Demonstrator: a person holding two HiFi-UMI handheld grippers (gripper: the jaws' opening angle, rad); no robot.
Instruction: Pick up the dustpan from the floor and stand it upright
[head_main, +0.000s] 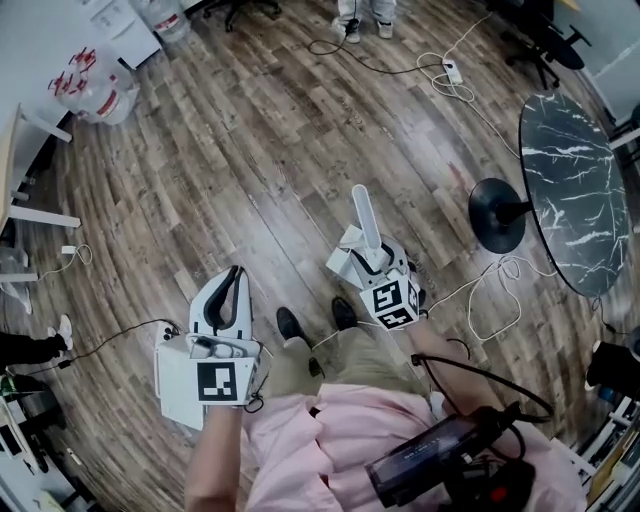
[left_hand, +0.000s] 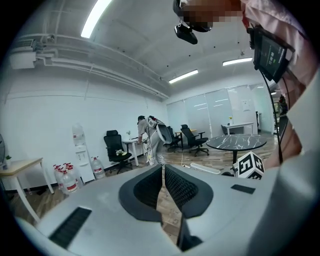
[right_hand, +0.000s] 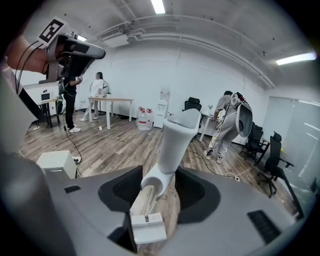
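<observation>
Holds the left gripper low in front on a bare forearm, jaws pressed together with nothing between them. Clamps the right gripper around the white dustpan handle, apparently near its lower end, jaws aimed forward and somewhat upward.

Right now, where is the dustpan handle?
Head view, right of centre: the dustpan handle is clamped in the right gripper, just ahead of the person's shoes and left of the black table base.
</observation>
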